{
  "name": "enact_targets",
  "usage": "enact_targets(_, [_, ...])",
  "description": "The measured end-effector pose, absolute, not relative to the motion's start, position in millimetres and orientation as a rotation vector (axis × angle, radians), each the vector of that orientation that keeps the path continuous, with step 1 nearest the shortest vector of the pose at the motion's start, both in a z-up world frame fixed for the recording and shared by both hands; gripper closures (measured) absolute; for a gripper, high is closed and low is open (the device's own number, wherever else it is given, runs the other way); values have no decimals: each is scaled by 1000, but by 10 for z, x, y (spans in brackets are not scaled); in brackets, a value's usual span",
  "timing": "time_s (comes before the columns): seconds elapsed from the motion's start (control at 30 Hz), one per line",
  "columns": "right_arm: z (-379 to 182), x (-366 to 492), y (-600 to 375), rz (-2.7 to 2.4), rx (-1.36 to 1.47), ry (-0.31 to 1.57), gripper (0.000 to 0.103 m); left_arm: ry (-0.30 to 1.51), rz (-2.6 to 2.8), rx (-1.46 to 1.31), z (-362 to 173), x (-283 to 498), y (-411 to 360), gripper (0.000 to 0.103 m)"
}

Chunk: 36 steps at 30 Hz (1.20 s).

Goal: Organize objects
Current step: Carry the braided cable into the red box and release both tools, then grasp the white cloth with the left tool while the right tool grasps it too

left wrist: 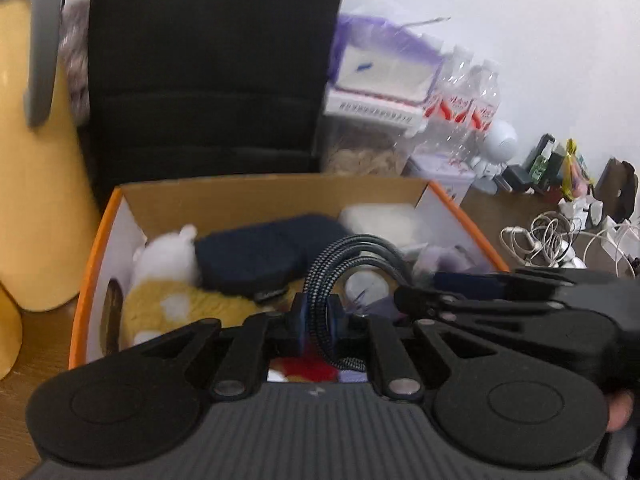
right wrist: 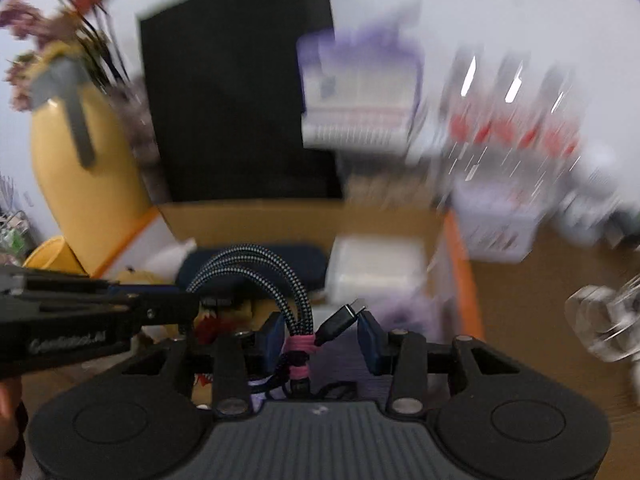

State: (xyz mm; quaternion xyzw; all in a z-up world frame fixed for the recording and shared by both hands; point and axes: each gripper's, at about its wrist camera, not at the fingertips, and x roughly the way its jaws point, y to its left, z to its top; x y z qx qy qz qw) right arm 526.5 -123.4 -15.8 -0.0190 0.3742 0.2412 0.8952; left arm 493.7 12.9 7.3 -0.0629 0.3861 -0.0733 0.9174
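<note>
A braided black-and-white cable bundle [left wrist: 325, 280] arches over an orange-edged cardboard box [left wrist: 82, 280]. My left gripper [left wrist: 318, 318] is shut on the bundle near one end. In the right wrist view the same cable [right wrist: 294, 288], bound with a pink tie [right wrist: 301, 345], lies between the jaws of my right gripper [right wrist: 322, 340], which stand apart; its black plug [right wrist: 340, 322] points right. The box [right wrist: 460, 264] holds a yellow-and-white plush toy [left wrist: 160, 280], a dark blue pouch [left wrist: 256, 256] and a white case [left wrist: 384, 220]. Each gripper shows in the other's view.
A black bag [left wrist: 208, 64] stands behind the box. A yellow vase [left wrist: 36, 184] is at the left. Water bottles [left wrist: 464, 96], a purple-white package [left wrist: 384, 68] and tangled white cables [left wrist: 552, 240] sit at the right on the wooden table [left wrist: 24, 360]. The right wrist view is blurred.
</note>
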Motion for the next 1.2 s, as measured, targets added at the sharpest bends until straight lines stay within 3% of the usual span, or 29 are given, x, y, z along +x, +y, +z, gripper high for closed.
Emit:
enact_targets(0.07, [-296, 5352, -1081, 536, -63, 814, 90, 834, -113, -110, -21, 4886, 196, 90])
enact_targets(0.13, [-401, 5367, -864, 538, -146, 824, 84, 799, -67, -13, -55, 4828, 165, 81])
enact_targets(0.2, [-445, 5326, -749, 531, -193, 775, 78, 796, -61, -9, -93, 4825, 199, 81])
enact_targets(0.23, [-450, 5322, -721, 517, -199, 757, 68, 807, -76, -46, -90, 4819, 240, 79])
enact_targets(0.3, [-373, 5265, -768, 485, -183, 736, 65, 810, -67, -93, -24, 4771, 308, 77])
enact_targets(0.37, [-195, 5132, -879, 470, -171, 675, 62, 750, -67, -80, 139, 4562, 320, 65])
enact_targets(0.43, [43, 4946, -1029, 450, -168, 593, 45, 686, -81, -47, 303, 4309, 287, 33])
enact_targets(0.5, [231, 4686, -1213, 441, -156, 511, 28, 588, -98, 15, 483, 3904, 214, 26])
enact_targets(0.57, [330, 4384, -1378, 455, -132, 472, 28, 548, -117, 35, 593, 3564, 172, 21])
enact_targets(0.67, [371, 3879, -1580, 493, -117, 449, 25, 505, -95, 4, 695, 2943, 135, 5])
enact_targets(0.77, [328, 3293, -1793, 502, -91, 423, 18, 473, -43, -10, 660, 2343, 100, 1])
enact_targets(1.2, [-47, 1386, -2442, 472, 56, 547, 14, 597, 64, -88, 154, 795, 277, 0])
